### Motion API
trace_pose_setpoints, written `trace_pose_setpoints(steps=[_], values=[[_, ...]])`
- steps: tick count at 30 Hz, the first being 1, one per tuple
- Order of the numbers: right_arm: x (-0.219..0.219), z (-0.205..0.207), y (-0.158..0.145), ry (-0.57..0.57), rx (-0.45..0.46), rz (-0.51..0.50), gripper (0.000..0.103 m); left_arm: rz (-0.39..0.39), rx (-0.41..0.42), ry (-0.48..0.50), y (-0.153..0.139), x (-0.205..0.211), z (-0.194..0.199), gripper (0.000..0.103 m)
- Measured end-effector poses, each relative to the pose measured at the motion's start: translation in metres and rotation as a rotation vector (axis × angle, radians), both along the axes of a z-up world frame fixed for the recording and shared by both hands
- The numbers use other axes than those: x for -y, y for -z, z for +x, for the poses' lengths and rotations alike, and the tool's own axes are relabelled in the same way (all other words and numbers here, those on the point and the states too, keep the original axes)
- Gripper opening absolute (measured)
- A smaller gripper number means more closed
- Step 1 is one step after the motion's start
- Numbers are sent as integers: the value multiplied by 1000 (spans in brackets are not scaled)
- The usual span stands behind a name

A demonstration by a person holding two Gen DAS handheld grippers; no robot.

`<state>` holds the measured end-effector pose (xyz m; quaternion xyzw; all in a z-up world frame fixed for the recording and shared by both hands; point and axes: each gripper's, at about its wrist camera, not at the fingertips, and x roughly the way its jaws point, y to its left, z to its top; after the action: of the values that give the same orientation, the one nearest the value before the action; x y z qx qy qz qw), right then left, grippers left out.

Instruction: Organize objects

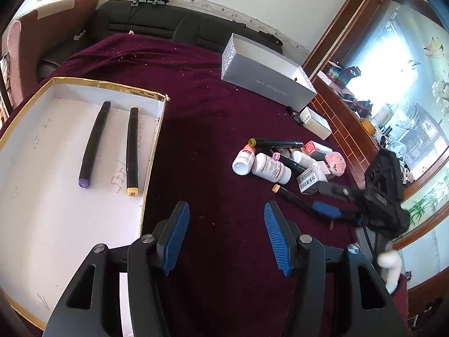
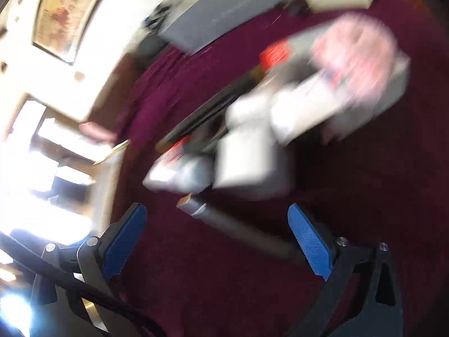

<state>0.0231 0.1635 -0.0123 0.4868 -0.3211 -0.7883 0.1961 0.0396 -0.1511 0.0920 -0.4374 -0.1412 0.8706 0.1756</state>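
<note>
**Right tongs lowering over a loose marker; two markers already boxed**

Left wrist view: left tongs (image 1: pixel 226 234) spread, nothing between the blue pads, hovering above bare maroon cloth on the desk (image 1: pixel 202 118) just beside the right wall of the white tray (image 1: pixel 36 146) at the desk's left edge. Inside the tray, two markers side by side and apart: one purple-capped marker (image 1: pixel 92 143), one yellow-capped marker (image 1: pixel 132 151). Toward the right edge, a pile (image 1: pixel 289 163): two white pill bottles, three or so small cartons, one pink fluffy round thing, two more markers lying among them. One orange-capped marker (image 1: pixel 291 195) just clear of the pile's near side, with the right tongs (image 1: pixel 328 210) reaching onto its barrel. One grey shoebox (image 1: pixel 266 78) open at the far right corner, one small white carton just beside it.

Right wrist view: heavily blurred. Right tongs (image 2: pixel 217 236) spread wide, the orange-capped marker (image 2: pixel 233 224) lying slantwise between the pads; contact with the pads impossible to tell through the blur.

Risks: closing on a slanted barrel could roll or squirt the marker out; a hasty descent could knock the pile, sending the round bottles rolling toward the right edge.
</note>
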Motion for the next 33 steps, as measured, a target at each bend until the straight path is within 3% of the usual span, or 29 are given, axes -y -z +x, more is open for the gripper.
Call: trace_pose_setpoints(steps=[2, 5, 8, 10, 12, 13, 15, 16, 20, 24, 26, 33], values=[[13, 9, 3, -61, 9, -28, 102, 7, 9, 0, 3, -1, -2, 49], [25, 22, -2, -86, -10, 39, 101, -5, 29, 11, 9, -9, -2, 49], [32, 27, -9, -50, -51, 234, 101, -29, 45, 33, 13, -19, -3, 49], [46, 30, -11, -26, -84, 384, 95, -47, 50, 39, 14, -27, -7, 49], [62, 31, -12, -7, -118, 538, 71, -85, 44, 47, 12, -38, -14, 49], [68, 31, -13, 2, -134, 592, 69, -126, 37, 57, 11, -46, -19, 49], [71, 33, -15, 22, -148, 606, 19, -249, 19, 86, 13, -67, -30, 49], [68, 33, -13, 46, -131, 631, 14, -297, 18, 96, 15, -75, -36, 49], [38, 38, -10, 101, -154, 592, 11, -362, -15, 165, 19, -106, -50, 49], [15, 36, -7, 146, -143, 422, 17, -411, -154, 300, 12, -137, -63, 49], [8, 37, -5, 162, -134, 367, 17, -433, -185, 374, 13, -150, -78, 49], [2, 32, -1, 172, -121, 290, 20, -492, -169, 578, 33, -176, -98, 50]])
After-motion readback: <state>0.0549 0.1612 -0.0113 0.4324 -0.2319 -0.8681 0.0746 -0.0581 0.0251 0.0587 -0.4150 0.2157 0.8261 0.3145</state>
